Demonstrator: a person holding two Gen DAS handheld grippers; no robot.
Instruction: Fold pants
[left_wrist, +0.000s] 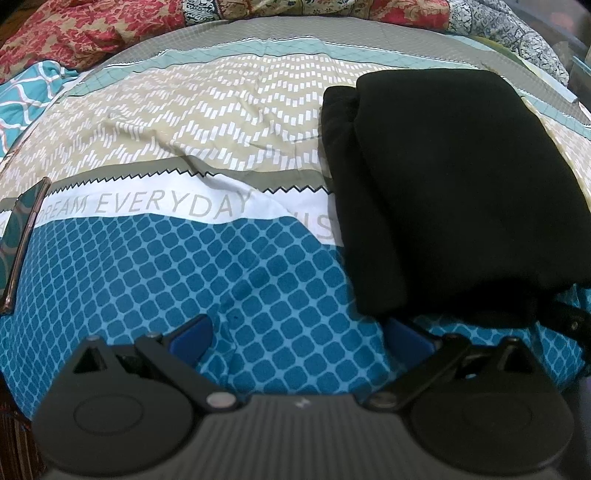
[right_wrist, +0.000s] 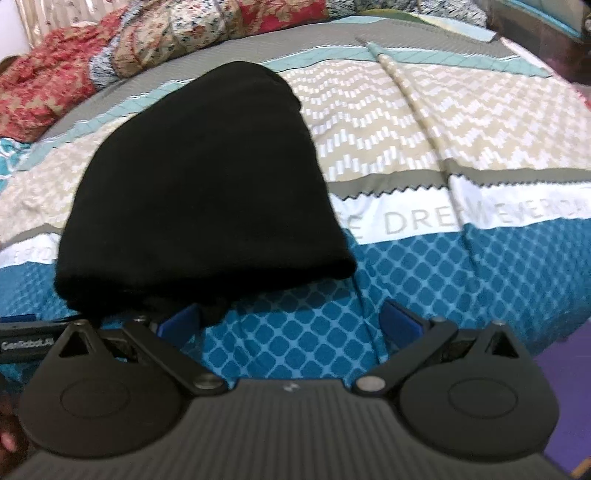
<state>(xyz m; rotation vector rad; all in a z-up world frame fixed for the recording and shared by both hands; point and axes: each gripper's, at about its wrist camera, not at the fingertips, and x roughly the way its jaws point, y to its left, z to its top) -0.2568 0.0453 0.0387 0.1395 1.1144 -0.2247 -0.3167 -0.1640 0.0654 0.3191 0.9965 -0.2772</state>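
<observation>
Black pants (left_wrist: 454, 192) lie on the bed (left_wrist: 192, 266) as a compact, layered bundle, to the right in my left view and to the left in my right view. I have the left tool (left_wrist: 299, 330) spread wide with only bedding between its blue pads, holding nothing. The right tool (right_wrist: 288, 319) is equally wide and empty, its left pad just at the bundle's near edge. I judge the folding essentially finished. What remains, if anything, is squaring the stepped far-left layers, which calls for a light press rather than a grab.
</observation>
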